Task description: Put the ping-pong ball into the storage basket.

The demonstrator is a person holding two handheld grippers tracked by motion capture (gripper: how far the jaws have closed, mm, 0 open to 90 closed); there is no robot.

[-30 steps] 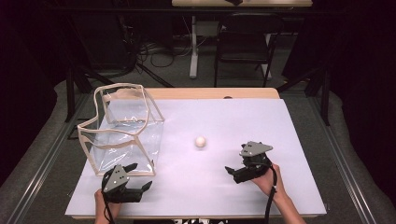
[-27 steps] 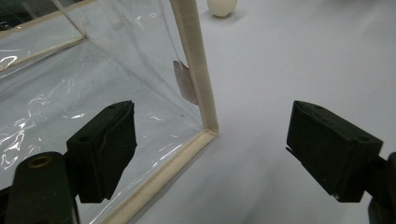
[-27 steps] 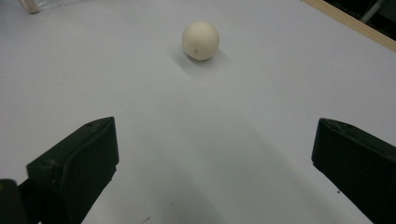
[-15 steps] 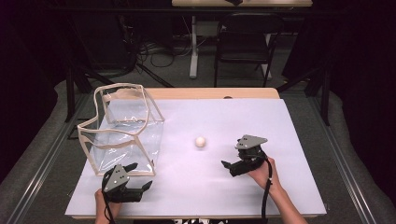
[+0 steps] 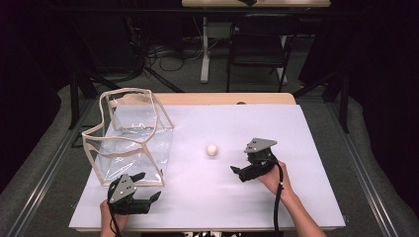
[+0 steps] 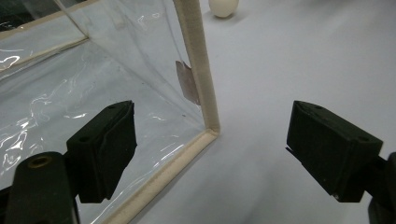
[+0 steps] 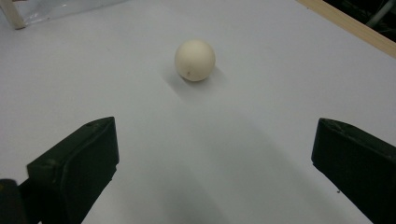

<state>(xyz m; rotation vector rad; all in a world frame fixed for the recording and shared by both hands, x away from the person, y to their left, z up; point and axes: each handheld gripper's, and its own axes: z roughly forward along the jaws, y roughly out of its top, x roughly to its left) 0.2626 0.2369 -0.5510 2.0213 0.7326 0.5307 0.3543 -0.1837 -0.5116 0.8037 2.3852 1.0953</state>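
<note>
Right gripper (image 5: 237,172) near cream ball (image 5: 212,149), jaws wide apart, empty. Left gripper (image 5: 149,186) beside clear bag (image 5: 129,140) corner, jaws wide, empty.

A smooth, matt, cream ball (image 7: 195,59) is seen on a matt white sheet (image 5: 296,148) laid over the wooden bench (image 5: 222,98). The bag (image 5: 129,140) is made of glossy, wrinkled clear plastic edged in cream cloth trim. Matt black jaws are shown.
</note>
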